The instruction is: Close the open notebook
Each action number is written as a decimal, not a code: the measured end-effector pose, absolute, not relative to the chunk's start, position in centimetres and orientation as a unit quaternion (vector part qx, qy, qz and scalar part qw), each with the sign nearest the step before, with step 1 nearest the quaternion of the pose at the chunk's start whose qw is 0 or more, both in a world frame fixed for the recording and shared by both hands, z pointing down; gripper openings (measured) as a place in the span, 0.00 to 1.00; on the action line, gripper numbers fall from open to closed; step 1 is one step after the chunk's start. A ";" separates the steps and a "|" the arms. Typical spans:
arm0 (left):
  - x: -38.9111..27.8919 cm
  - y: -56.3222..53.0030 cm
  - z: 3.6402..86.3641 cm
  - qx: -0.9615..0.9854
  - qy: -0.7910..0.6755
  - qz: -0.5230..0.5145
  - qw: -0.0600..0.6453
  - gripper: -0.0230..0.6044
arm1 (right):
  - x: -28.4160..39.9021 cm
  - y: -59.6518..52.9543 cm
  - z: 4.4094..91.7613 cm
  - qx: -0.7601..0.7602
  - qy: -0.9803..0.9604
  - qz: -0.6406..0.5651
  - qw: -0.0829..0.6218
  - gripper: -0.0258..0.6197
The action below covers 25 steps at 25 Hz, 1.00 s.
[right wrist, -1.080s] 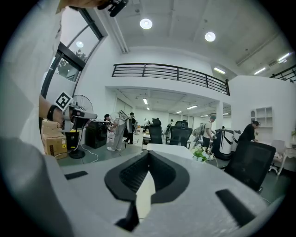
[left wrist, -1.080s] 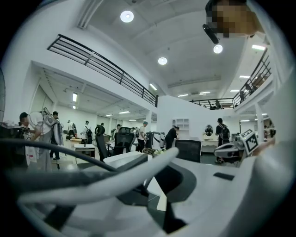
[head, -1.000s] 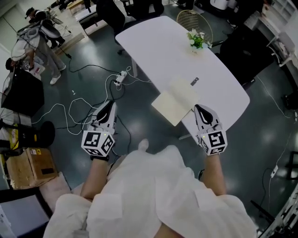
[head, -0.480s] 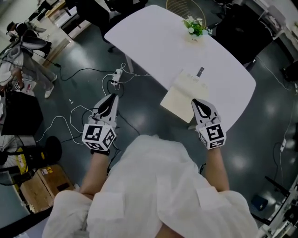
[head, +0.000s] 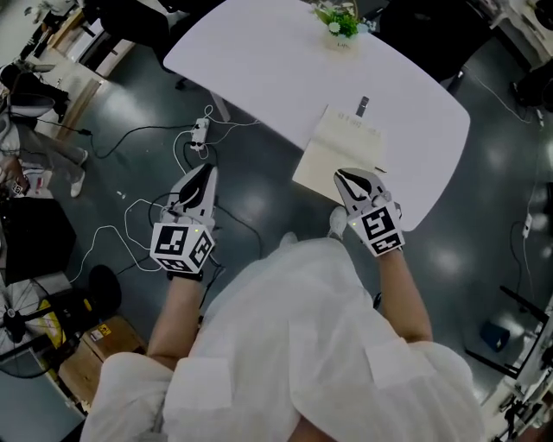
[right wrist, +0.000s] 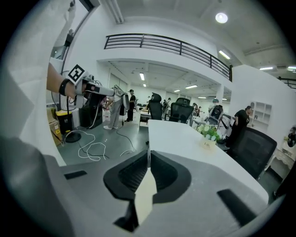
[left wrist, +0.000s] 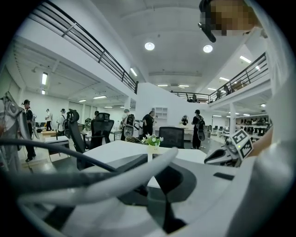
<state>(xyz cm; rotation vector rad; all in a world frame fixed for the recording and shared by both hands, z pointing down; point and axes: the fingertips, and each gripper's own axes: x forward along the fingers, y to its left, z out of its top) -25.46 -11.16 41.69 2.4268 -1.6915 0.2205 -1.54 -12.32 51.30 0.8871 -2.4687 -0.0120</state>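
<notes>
The open notebook (head: 339,148) lies with cream pages up at the near edge of the white table (head: 259,60). My right gripper (head: 345,176) is shut, and its tips sit over the notebook's near edge. In the right gripper view the jaws (right wrist: 148,152) meet at the tip, and a cream sliver of notebook (right wrist: 144,196) shows through the gap behind them. My left gripper (head: 206,173) is shut and hangs over the floor, left of the table and away from the notebook. In the left gripper view a blurred cable crosses its jaws (left wrist: 149,178).
A small dark pen-like thing (head: 362,105) lies just beyond the notebook. A pot of flowers (head: 337,22) stands at the table's far side. Cables and a power strip (head: 203,131) lie on the floor to the left. A cardboard box (head: 91,350) and people stand further left.
My right gripper has moved from beside the notebook's right corner onto its near edge. The left gripper has drifted forward over the floor. The table has come closer in view.
</notes>
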 end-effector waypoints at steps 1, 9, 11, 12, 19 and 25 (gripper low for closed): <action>-25.4 -11.3 41.9 0.814 -0.569 0.074 0.090 0.09 | -1.8 -12.2 51.9 0.320 -0.909 -0.003 0.267 0.08; -24.6 -10.8 44.0 0.810 -0.570 0.076 0.115 0.09 | -2.3 -11.0 57.9 0.258 -0.892 -0.007 0.370 0.15; -24.6 -10.7 44.4 0.810 -0.568 0.080 0.117 0.09 | -2.2 -10.8 59.4 0.247 -0.886 -0.004 0.393 0.16; -24.7 -10.7 44.4 0.810 -0.568 0.081 0.117 0.09 | -2.3 -10.8 60.1 0.242 -0.883 -0.003 0.403 0.16; -25.7 -10.4 44.6 0.805 -0.575 0.084 0.117 0.09 | -2.5 -10.3 64.6 0.215 -0.854 0.000 0.475 0.23; -26.1 -9.8 44.8 0.807 -0.572 0.085 0.119 0.09 | -3.0 -10.0 67.6 0.200 -0.824 -0.014 0.531 0.31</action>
